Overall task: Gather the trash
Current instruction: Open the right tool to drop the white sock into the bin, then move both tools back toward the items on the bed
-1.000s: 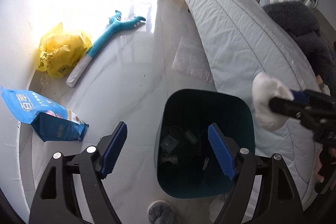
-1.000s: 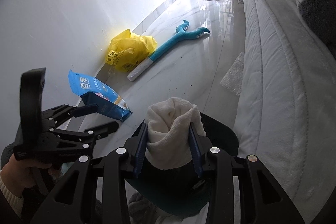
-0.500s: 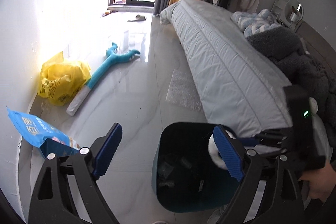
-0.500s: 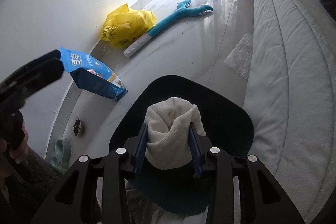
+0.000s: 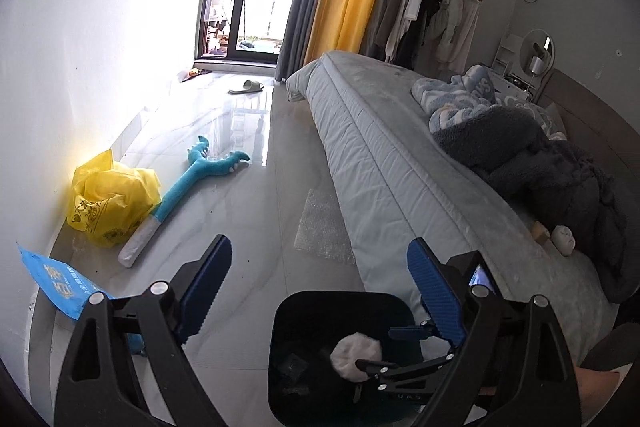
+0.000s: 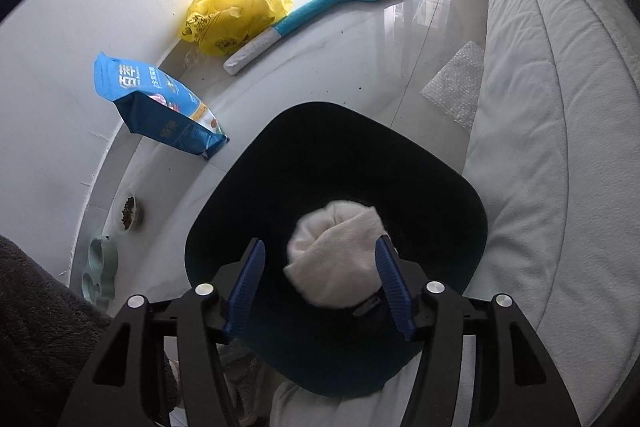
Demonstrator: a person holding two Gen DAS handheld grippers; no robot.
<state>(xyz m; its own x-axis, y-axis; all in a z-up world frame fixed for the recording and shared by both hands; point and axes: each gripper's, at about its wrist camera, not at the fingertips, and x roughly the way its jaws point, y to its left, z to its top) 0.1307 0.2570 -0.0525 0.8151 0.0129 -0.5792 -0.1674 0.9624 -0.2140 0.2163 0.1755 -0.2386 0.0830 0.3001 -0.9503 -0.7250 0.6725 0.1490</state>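
My right gripper [image 6: 322, 291] hangs directly over the mouth of the dark bin [image 6: 452, 187], its blue fingers [image 6: 246, 287] spread wide. The white wad of cloth [image 6: 336, 253] sits between them, over the bin's opening; it lies close against the right-hand pad and clear of the left one, and I cannot tell whether it is touching that pad or already loose. From my left wrist view the same wad [image 5: 355, 349] shows inside the outline of the bin [image 5: 288, 315], at the tips of the right gripper [image 5: 374, 351].

My left gripper [image 5: 320, 291] is held above the floor [image 5: 256, 219] just beside the bin, its jaws spread and holding nothing.

The bin stands on the floor against the long edge of the bed [image 6: 552, 99]. Along the wall lie a blue pouch [image 6: 160, 103], a yellow plastic bag [image 6: 236, 13] and a teal plush toy [image 6: 320, 5], with a sheet of bubble wrap [image 6: 454, 87] at the bed's edge. On the bed, near its long edge, another small white wad [image 5: 563, 239] rests beside the dark blanket [image 5: 560, 163].
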